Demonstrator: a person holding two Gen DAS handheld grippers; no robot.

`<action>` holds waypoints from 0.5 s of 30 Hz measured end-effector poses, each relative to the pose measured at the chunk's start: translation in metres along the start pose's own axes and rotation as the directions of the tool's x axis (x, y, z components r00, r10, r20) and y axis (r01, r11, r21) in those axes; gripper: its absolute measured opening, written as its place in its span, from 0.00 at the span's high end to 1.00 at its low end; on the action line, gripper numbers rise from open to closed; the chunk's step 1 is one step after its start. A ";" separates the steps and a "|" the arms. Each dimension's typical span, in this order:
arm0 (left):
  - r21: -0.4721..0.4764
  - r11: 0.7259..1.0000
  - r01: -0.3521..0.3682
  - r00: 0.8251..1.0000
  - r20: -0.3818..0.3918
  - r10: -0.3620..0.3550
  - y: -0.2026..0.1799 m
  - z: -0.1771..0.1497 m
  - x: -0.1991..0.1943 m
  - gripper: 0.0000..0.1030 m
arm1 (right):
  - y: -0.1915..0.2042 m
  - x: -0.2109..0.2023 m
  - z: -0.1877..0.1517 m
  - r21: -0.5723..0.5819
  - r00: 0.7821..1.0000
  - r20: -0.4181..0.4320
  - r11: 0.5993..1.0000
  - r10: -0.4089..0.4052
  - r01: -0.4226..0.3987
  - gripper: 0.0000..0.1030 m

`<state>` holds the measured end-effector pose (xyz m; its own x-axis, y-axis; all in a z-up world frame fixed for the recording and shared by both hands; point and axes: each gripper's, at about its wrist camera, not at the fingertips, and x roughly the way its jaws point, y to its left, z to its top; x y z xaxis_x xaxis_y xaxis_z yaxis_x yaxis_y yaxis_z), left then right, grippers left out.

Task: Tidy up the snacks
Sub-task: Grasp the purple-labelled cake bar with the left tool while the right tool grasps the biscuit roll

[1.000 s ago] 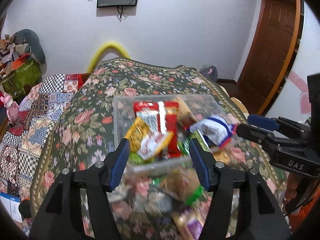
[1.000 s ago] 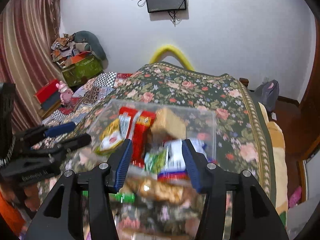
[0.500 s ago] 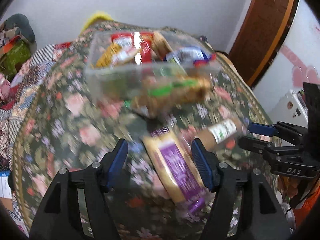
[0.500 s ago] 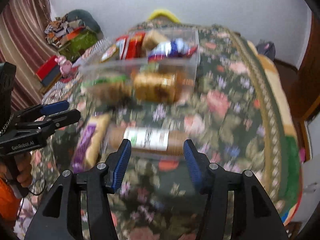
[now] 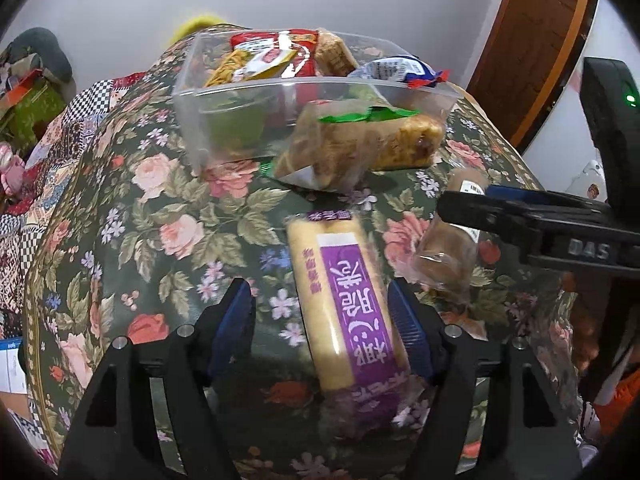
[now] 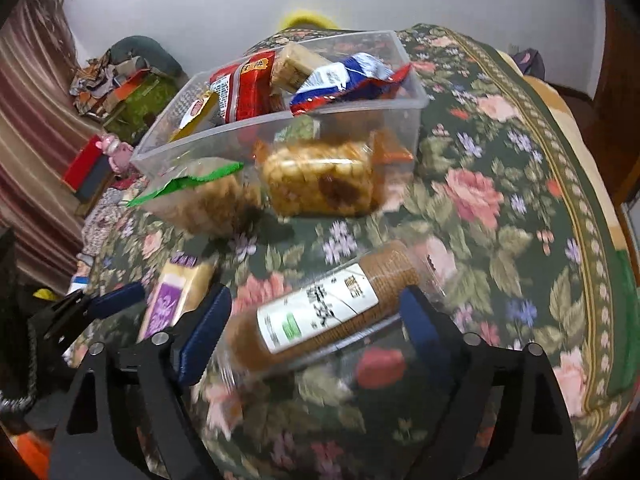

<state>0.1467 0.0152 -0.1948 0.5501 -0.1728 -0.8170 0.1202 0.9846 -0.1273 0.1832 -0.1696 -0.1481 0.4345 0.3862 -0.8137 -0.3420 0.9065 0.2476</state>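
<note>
A clear plastic bin [image 5: 192, 128] [image 6: 280, 128] with several snack packs stands on the floral table. Two bagged pastries [image 5: 360, 148] [image 6: 320, 180] lie in front of it. My left gripper [image 5: 324, 324] is open, its jaws either side of a purple-labelled biscuit pack [image 5: 348, 304], which also shows in the right wrist view [image 6: 176, 300]. My right gripper [image 6: 316, 320] is open, its jaws either side of a brown cracker roll with a white label [image 6: 320, 312]. The roll [image 5: 448, 256] lies under the right gripper [image 5: 472, 208] in the left wrist view.
The floral tablecloth [image 6: 500, 220] covers the table, with its right edge [image 6: 608, 280] near a wooden door [image 5: 532, 48]. A patchwork-covered surface with boxes and clutter [image 5: 28, 92] [image 6: 120, 92] lies to the left. A white wall is behind.
Both grippers have pulled back from the bin and dropped toward the table. The left now straddles the purple pack, the right straddles the cracker roll. Both stay open.
</note>
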 end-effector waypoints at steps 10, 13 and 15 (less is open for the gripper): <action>-0.009 0.999 -0.037 0.999 -0.011 0.037 -0.003 -0.009 0.017 0.32 | -0.001 0.014 -0.018 -0.054 0.999 -0.046 0.998 -0.021 0.018 0.31; -0.005 0.999 -0.052 0.999 0.006 0.052 -0.004 -0.008 0.018 0.49 | -0.007 0.006 -0.022 -0.077 0.998 -0.051 0.997 -0.028 0.024 0.41; 0.007 0.999 -0.049 0.999 0.010 0.049 -0.004 -0.007 0.016 0.56 | -0.017 -0.001 -0.026 -0.084 0.998 -0.047 0.996 -0.034 0.030 0.49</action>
<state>0.1490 0.0091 -0.2110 0.5636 -0.1246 -0.8166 0.0990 0.9916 -0.0830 0.1666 -0.1898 -0.1650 0.4066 0.3465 -0.8454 -0.3971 0.9003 0.1781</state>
